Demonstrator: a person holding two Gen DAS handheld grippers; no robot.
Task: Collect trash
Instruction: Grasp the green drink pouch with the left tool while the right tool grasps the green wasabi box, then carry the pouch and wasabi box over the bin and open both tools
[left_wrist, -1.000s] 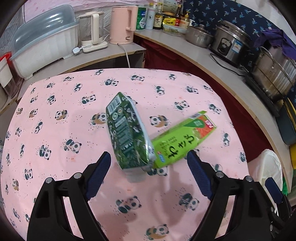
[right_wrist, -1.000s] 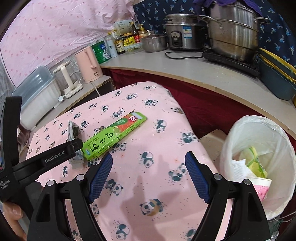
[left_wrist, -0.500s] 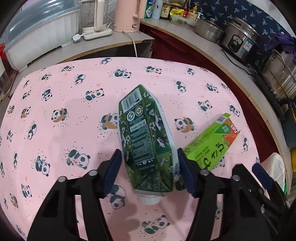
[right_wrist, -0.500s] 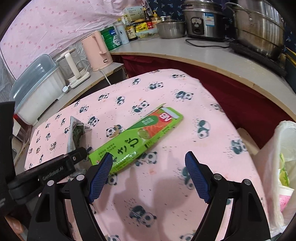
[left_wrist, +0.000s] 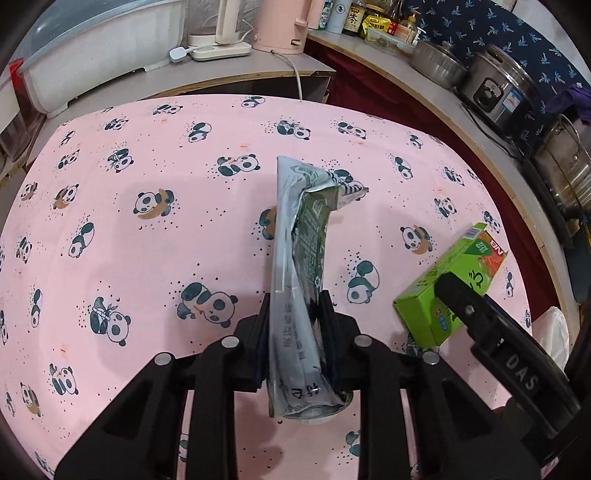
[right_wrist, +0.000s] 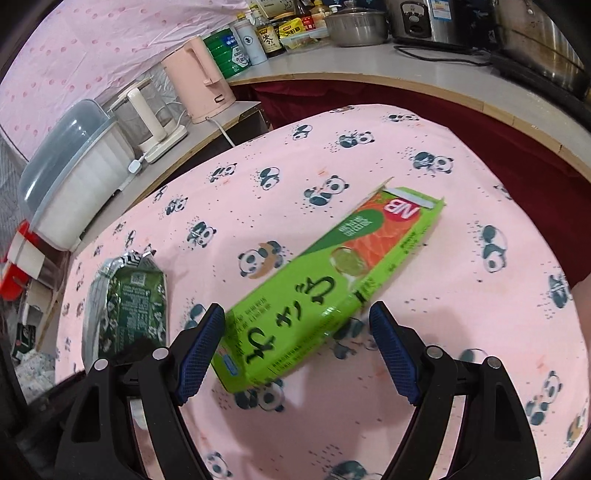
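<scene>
Black plastic arms of the left gripper (left_wrist: 297, 328) are filling the near edge of the left wrist view. Its jaws have just been closing and are now pinching a dark green drink carton (left_wrist: 300, 280), squeezing it flat between the blue pads. The carton is standing on edge over the pink panda tablecloth (left_wrist: 147, 258), its crumpled silver top pointing away from the camera.

Just to the right of it, a light green box (left_wrist: 448, 284) with an orange picture is lying flat on the cloth. A black finger of the other gripper is crossing in front of the box.

From the right wrist view, the right gripper (right_wrist: 297, 347) is standing wide open, its blue pads (right_wrist: 199, 347) on either side of the near end of the light green box (right_wrist: 325, 288). The left pad is lying just beside the box edge; whether it is touching cannot be told. The right pad is staying apart from the box. The dark green carton (right_wrist: 125, 310) is sitting to the left.

Farther back, a pink kettle (right_wrist: 199, 81) and a white covered bin (right_wrist: 70, 177) are sitting on a counter (right_wrist: 369, 62), with bottles and metal pots beyond.
</scene>
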